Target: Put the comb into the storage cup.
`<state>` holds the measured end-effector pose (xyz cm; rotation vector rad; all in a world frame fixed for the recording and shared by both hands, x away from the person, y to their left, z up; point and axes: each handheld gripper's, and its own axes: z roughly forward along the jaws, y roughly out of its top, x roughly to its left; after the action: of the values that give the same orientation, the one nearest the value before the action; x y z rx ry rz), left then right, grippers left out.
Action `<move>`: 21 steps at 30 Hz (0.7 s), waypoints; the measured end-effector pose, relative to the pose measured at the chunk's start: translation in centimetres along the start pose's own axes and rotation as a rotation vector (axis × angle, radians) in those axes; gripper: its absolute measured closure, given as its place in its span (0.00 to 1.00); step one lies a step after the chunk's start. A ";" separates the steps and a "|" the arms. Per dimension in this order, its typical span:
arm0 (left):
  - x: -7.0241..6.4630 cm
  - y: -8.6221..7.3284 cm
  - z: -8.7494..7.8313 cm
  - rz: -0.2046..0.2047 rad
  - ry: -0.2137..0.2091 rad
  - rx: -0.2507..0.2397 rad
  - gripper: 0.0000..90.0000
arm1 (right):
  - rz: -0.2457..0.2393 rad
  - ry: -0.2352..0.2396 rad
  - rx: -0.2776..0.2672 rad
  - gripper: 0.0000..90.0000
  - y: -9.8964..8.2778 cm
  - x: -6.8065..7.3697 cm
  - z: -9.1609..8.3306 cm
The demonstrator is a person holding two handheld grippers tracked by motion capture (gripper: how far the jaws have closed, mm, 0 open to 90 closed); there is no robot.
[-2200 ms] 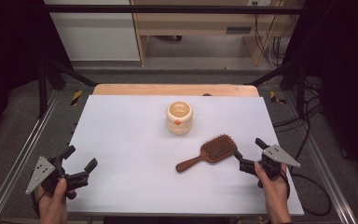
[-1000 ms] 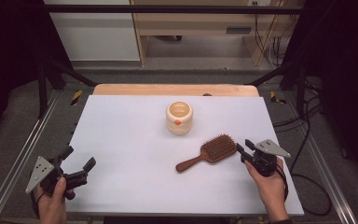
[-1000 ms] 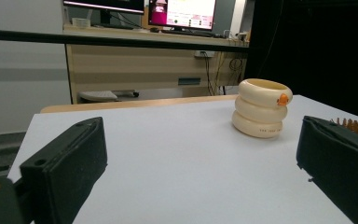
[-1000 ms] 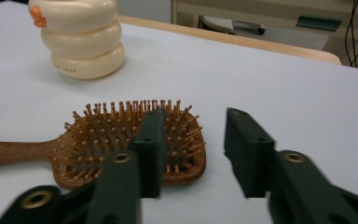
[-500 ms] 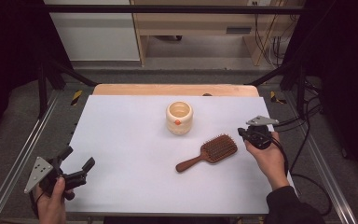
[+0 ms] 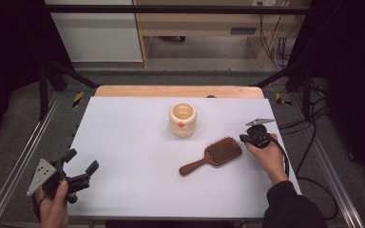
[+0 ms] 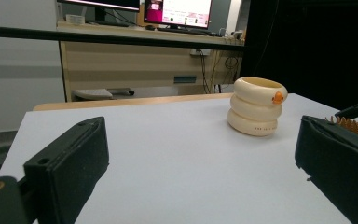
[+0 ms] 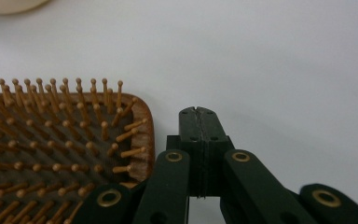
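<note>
A brown wooden paddle hairbrush (image 6: 211, 156) lies bristles up on the white table, handle toward the near left. My right gripper (image 6: 243, 138) is shut with nothing in it, its tip just off the right edge of the brush head. In the right gripper view the shut gripper (image 8: 198, 113) stands beside the brush head's (image 8: 51, 140) rounded corner; I cannot tell whether they touch. A cream ringed jar (image 6: 183, 119) with an orange dot stands upright behind the brush. My left gripper (image 6: 81, 160) rests open at the near left corner. It (image 7: 200, 158) looks across the table toward the jar (image 7: 257, 106).
The white table (image 6: 133, 156) has a wooden strip (image 6: 180, 91) along its far edge and metal rails (image 6: 24, 156) at both sides. Cables (image 6: 313, 142) trail on the floor at the right. A desk with shelves (image 6: 204, 28) stands beyond the table.
My right gripper has moved away from the near edge, to the far right side of the brush head. The left gripper, brush and jar have stayed in place.
</note>
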<state>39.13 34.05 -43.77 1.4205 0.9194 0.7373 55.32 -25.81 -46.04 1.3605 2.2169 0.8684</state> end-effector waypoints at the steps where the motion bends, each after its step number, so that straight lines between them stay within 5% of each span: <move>1: 0.0 0.0 0.0 0.000 -0.001 0.000 0.03 | 0.000 0.000 0.000 1.00 0.0 0.0 0.0; 17: -0.1 0.0 0.1 0.005 -0.003 0.004 0.03 | -0.003 0.043 0.005 1.00 -1.1 1.1 0.2; 21: -0.1 0.0 0.1 0.007 -0.004 0.005 0.03 | -0.019 0.076 -0.010 1.00 -1.2 2.7 0.3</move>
<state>39.16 33.89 -43.78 1.4299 0.9137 0.7373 53.49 -23.69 -47.14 1.3206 2.2756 0.9377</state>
